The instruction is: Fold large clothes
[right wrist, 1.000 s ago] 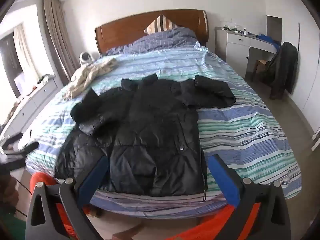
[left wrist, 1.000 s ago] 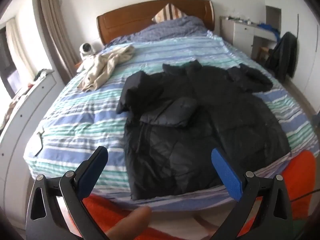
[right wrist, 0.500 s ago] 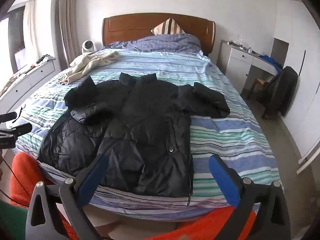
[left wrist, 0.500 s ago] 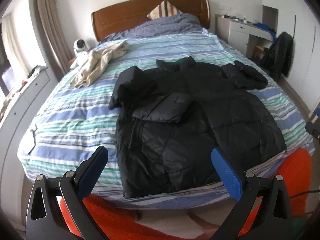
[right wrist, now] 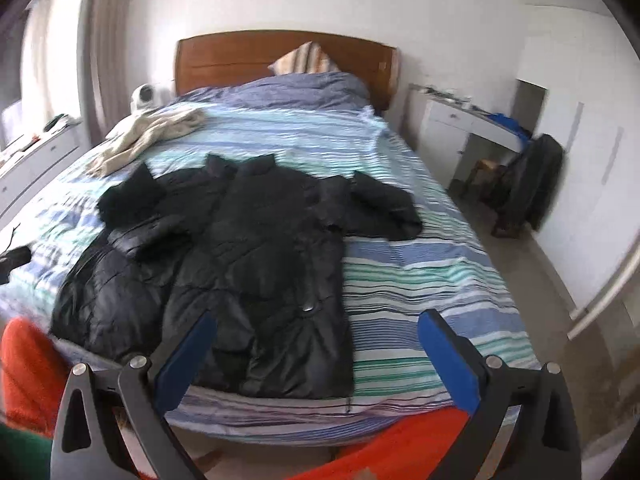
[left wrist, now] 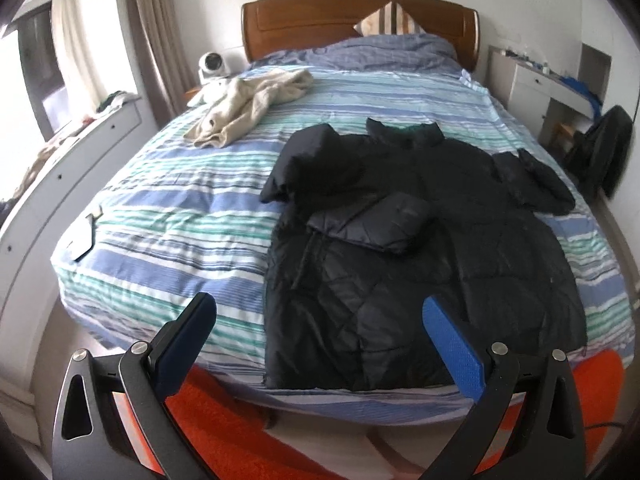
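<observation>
Compared with the frames of a second ago, the bed [left wrist: 168, 216] is seen from a little farther back in the left wrist view, so that more of the striped cover is shown to the left of the black puffer jacket [left wrist: 420, 248]; the fingertip seen then at the bottom edge is no longer in view, and the right wrist view has swung so that the jacket sits left of centre and more of the floor and white desk [right wrist: 452, 128] appears at the right (this view is slightly blurred). The jacket itself lies as it did, spread flat on the near half of the bed with its hem at the foot edge, one sleeve folded across the chest and the other bunched out to the side toward the desk; a beige garment [left wrist: 248, 108] is left crumpled well apart from it, near the wooden headboard [left wrist: 352, 16]. The left gripper [left wrist: 320, 324] is held level at the foot of the bed, pointed along the mattress, its blue-padded jaws spread wide with nothing between them; the right gripper [right wrist: 316, 336] is held in the same manner over the near edge, jaws likewise wide apart and empty. Neither gripper is touching the jacket; an orange fabric [right wrist: 28, 364] is seen below both.
</observation>
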`<action>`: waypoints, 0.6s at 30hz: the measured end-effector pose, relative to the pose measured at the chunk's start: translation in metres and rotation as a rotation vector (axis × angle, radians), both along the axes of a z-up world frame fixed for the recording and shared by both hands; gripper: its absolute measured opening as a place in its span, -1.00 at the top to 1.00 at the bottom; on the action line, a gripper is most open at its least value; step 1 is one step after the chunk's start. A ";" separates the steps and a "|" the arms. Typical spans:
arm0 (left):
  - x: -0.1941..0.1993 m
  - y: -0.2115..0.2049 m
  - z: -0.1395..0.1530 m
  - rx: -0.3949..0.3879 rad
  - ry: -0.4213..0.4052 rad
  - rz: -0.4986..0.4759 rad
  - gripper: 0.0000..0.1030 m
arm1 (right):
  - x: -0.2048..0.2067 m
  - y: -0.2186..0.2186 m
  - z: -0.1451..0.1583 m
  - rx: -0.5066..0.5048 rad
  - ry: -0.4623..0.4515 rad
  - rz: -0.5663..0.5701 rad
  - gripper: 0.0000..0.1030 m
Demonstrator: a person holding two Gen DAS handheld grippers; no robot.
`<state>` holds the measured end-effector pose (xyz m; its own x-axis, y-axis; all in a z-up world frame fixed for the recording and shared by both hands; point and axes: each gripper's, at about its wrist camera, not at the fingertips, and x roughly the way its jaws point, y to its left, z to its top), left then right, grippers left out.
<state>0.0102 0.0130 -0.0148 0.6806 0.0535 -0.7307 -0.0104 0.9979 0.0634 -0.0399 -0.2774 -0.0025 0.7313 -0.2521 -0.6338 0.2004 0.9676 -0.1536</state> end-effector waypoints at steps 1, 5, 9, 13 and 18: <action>0.000 -0.001 0.000 0.011 0.000 -0.001 -0.99 | 0.000 -0.002 0.001 0.023 -0.007 -0.003 -0.99; 0.000 -0.008 -0.003 0.029 -0.003 -0.021 -0.99 | 0.001 0.001 -0.002 0.035 -0.003 0.012 -0.99; -0.002 -0.011 -0.003 0.043 -0.003 -0.024 -0.99 | 0.000 0.012 0.003 -0.003 -0.025 0.054 -0.99; 0.001 -0.006 -0.001 0.049 -0.005 -0.005 -0.99 | 0.001 0.016 0.007 0.002 -0.035 0.070 -0.99; 0.004 0.000 0.002 0.032 -0.007 -0.001 -0.99 | 0.006 0.019 0.005 -0.003 -0.026 0.084 -0.99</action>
<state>0.0137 0.0129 -0.0129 0.6858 0.0763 -0.7238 -0.0101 0.9954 0.0953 -0.0337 -0.2581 0.0028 0.7661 -0.1908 -0.6137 0.1226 0.9808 -0.1518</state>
